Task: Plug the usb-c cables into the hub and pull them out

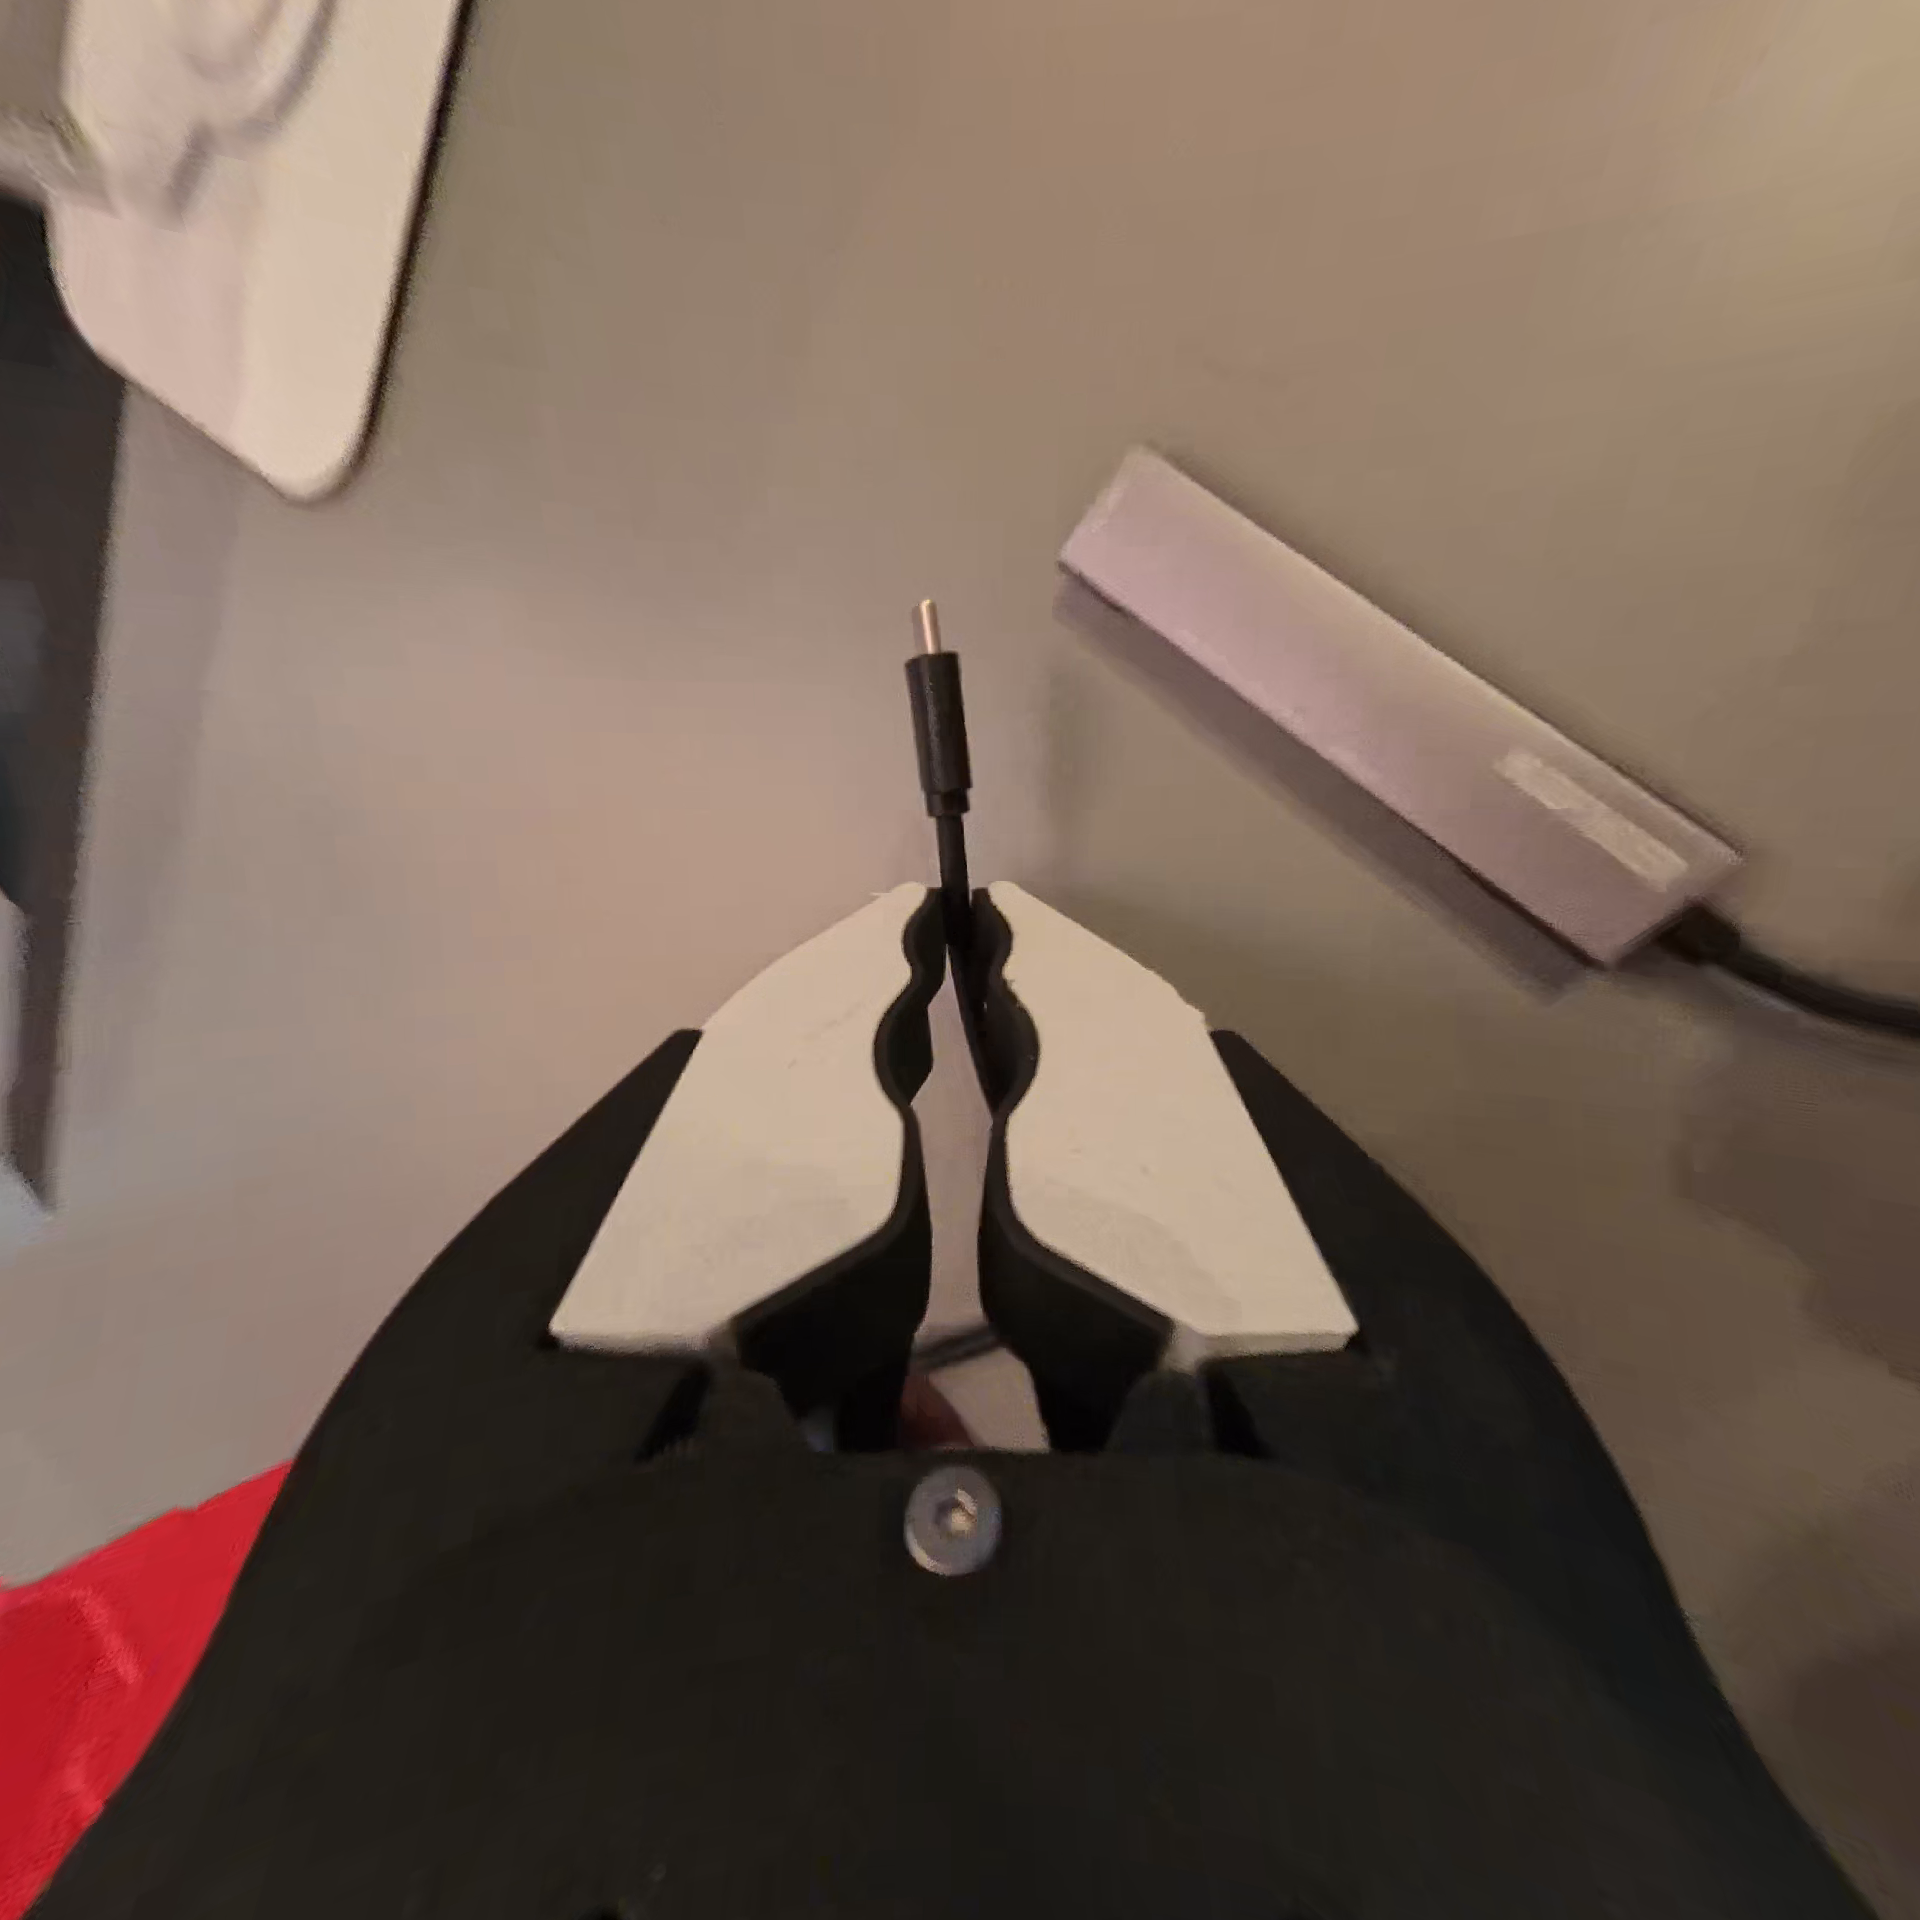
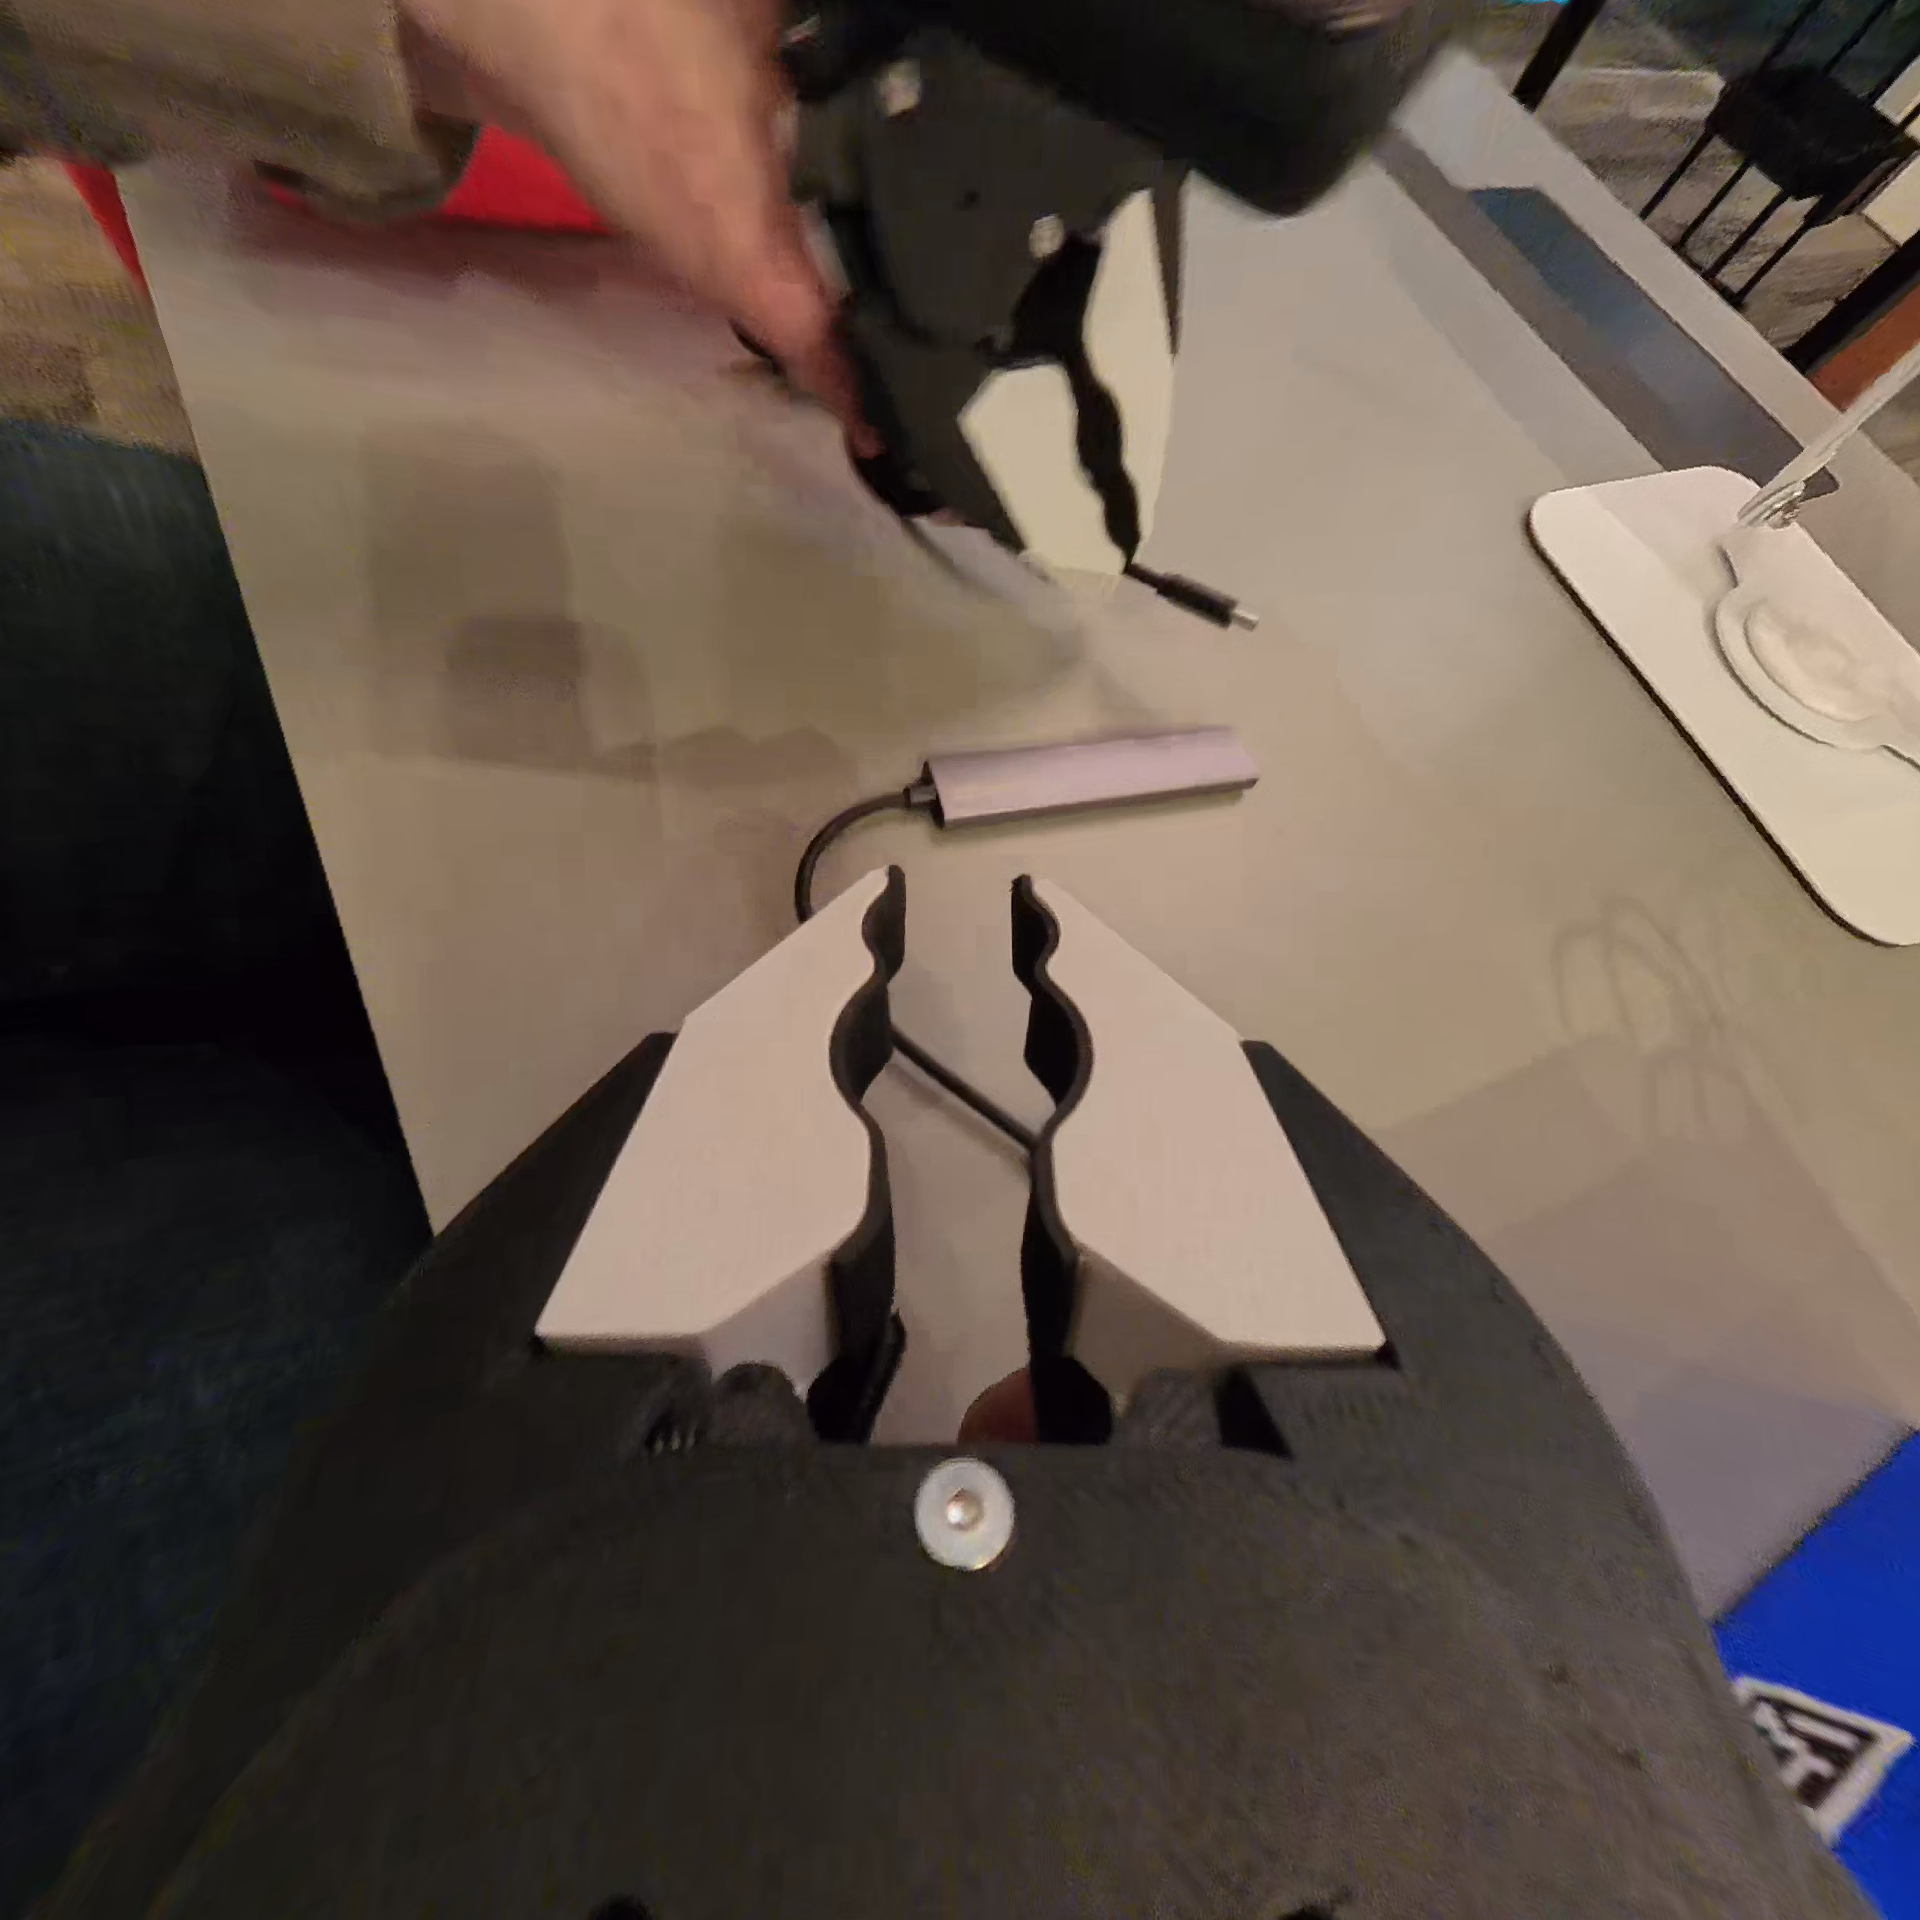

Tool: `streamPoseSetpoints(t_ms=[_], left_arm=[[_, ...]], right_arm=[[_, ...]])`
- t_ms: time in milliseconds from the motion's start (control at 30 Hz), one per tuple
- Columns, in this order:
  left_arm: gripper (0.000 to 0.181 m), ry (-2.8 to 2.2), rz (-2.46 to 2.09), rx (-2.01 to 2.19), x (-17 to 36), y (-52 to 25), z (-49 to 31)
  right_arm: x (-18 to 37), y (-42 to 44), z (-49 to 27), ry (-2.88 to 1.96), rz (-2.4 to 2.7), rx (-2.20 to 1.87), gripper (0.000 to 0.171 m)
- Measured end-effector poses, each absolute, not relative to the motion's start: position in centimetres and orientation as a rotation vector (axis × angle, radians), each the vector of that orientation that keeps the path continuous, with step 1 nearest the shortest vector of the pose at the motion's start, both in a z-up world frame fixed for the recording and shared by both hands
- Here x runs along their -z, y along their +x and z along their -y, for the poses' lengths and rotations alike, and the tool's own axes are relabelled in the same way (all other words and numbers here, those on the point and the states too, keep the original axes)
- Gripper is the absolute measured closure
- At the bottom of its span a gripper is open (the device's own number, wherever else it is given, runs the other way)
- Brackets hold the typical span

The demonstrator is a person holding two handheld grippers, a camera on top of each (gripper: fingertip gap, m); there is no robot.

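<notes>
Left wrist view: left gripper (image 1: 951, 899) fingers pinched on black usb-c cable (image 1: 940, 727), plug pointing straight ahead, clear of grey hub (image 1: 1382, 707) lying diagonally on bench (image 1: 727, 416) to the right.

Right wrist view: right gripper (image 2: 956, 883) fingers narrowly parted, holding nothing, just short of hub lengthwise across.

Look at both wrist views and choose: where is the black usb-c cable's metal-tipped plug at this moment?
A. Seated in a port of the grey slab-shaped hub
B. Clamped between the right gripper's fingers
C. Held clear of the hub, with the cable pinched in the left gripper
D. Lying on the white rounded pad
C: the left gripper pinches the black usb-c cable, its plug pointing into open air beside the grey slab-shaped hub; the right gripper is open and empty.
</notes>
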State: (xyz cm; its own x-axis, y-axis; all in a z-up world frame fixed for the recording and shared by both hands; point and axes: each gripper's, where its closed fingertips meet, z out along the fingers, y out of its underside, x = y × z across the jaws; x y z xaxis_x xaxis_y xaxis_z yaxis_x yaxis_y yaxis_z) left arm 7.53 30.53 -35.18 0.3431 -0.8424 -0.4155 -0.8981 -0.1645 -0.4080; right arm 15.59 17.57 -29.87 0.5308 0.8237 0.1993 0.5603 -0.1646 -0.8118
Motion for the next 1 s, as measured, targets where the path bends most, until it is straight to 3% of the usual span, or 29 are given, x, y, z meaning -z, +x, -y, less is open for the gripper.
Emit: streamPoseSetpoints(t_ms=[500, 667, 767, 900, 1000], left_arm=[[0.177, -1.207, -1.544, -0.463, 29.6, 8.8, -25.3], [0.178, -1.165, -1.544, -0.486, 29.4, 9.1, -24.9], [0.178, -1.152, -1.528, -0.488, 29.2, 9.2, -24.8], [0.177, -1.137, -1.532, -0.504, 29.2, 9.3, -24.7], [0.177, -1.126, -1.537, -0.515, 29.3, 9.4, -24.6]], right_arm=[[26.9, 11.5, -22.9, -1.812, 0.836, -0.833, 0.142], [28.6, 10.7, -22.6, -1.846, 0.961, -0.751, 0.148], [28.2, 10.3, -22.4, -1.803, 0.963, -0.756, 0.162], [27.8, 10.2, -22.4, -1.795, 0.912, -0.822, 0.154], [27.9, 10.4, -22.5, -1.815, 0.897, -0.842, 0.157]])
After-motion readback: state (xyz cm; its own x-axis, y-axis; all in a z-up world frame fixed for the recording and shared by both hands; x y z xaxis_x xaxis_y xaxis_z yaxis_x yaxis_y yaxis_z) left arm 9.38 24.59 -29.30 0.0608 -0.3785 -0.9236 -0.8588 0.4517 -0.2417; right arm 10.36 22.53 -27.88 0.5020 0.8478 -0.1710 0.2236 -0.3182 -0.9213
